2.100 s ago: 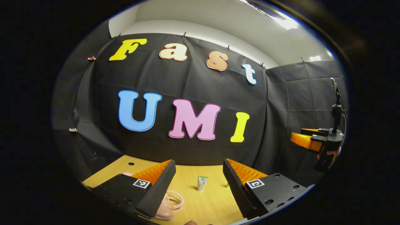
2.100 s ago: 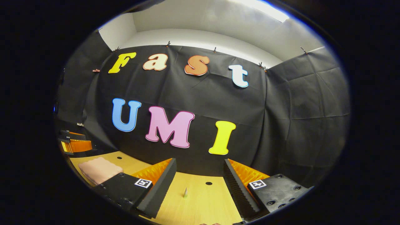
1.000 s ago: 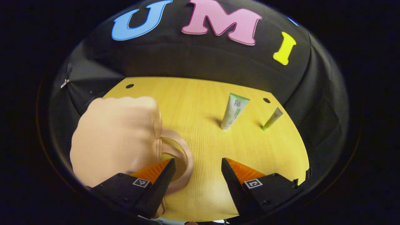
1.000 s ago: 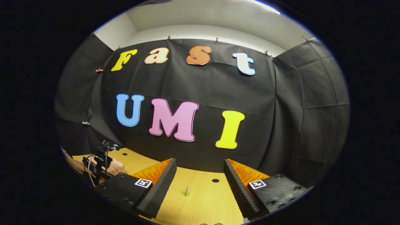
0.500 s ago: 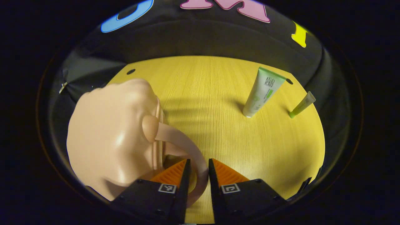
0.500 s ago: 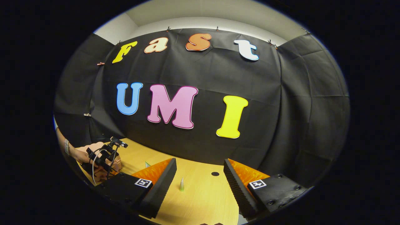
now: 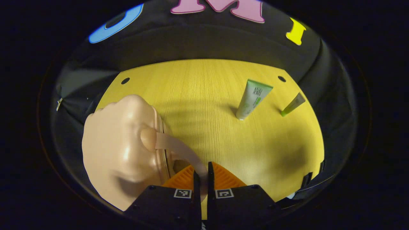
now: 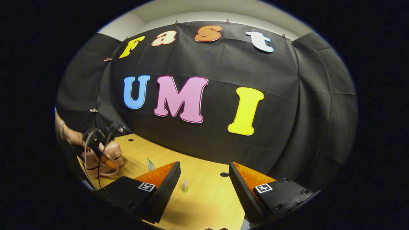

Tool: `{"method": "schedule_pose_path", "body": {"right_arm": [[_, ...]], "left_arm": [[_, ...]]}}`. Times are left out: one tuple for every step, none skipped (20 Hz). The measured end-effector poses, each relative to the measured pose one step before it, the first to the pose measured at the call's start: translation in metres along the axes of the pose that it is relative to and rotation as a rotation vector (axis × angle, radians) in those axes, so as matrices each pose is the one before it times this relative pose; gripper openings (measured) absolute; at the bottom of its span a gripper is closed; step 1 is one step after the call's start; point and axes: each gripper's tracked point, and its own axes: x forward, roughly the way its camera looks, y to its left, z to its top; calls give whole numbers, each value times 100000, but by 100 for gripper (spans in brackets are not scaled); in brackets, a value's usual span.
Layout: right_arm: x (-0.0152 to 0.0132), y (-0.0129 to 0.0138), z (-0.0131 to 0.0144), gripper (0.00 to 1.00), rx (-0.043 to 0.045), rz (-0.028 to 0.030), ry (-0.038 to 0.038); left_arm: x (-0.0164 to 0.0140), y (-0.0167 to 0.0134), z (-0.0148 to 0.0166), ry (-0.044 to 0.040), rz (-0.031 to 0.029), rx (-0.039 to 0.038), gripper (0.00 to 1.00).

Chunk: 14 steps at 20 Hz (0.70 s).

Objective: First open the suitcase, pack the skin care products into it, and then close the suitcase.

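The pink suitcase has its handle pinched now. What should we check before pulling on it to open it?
1. Left gripper shut on the suitcase handle: ok.
2. Pink suitcase lid lifted: not ok, it looks closed.
3. Latch or zip undone: cannot tell.
4. Big tube and thin tube standing apart from the suitcase, out of the way: ok.
5. Right gripper open and free to help: ok, nothing between its fingers.
6. Table has bare space behind the suitcase: ok.

Counter [image 7: 204, 105] centre of the left gripper view lies open; suitcase [image 7: 121, 150] blocks lower left, large tube [image 7: 252, 99] and thin tube [image 7: 293, 104] stand upper right
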Motion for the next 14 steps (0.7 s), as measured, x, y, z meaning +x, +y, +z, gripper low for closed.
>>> {"method": "schedule_pose_path", "body": {"right_arm": [[667, 887, 545, 96, 1037, 1459, -836], [652, 929, 694, 96, 1384, 1024, -1160], [612, 968, 834, 96, 1253, 57, -1502], [616, 884, 721, 96, 1425, -464, -1592], [542, 1047, 719, 96, 1584, -536, -1267], [525, 1291, 467, 96, 1805, 151, -860], [498, 1366, 584, 96, 1668, 154, -920], [511, 1277, 496, 96, 1361, 298, -701], [510, 1306, 277, 96, 860, 893, 192], [379, 1231, 40, 96, -34, 724, 900], [289, 1056, 192, 96, -845, 240, 632], [229, 825, 509, 96, -1679, -143, -665], [122, 883, 323, 96, -1241, -326, -97], [160, 810, -102, 96, -784, -256, 344]], "left_arm": [[-2017, 888, 1304, -3692, -954, -1028, 12], [-2206, 1185, 1412, -4391, -22, 834, 13], [-2187, 1354, 1629, -4811, 310, 1660, 12], [-2259, 1801, 1486, -4600, 498, 780, 12], [-1987, 2058, 1262, -3237, 770, -436, 12], [-1909, 2452, 930, -2087, 1100, -1917, 12], [-1460, 2755, 951, -2477, 1233, -1863, 12], [-1032, 3273, 552, -3094, 2013, 110, 12], [-783, 3729, 237, -1304, 4310, 1590, 12], [-433, 3965, -414, 47, 6066, 2446, 12], [-194, 4095, -171, -1051, 6002, 2823, 12], [84, 3042, -478, -83, 2566, 1028, 9], [251, 1959, -276, -485, -392, -1335, 12], [758, 954, -342, -947, -945, -1938, 12]]}}
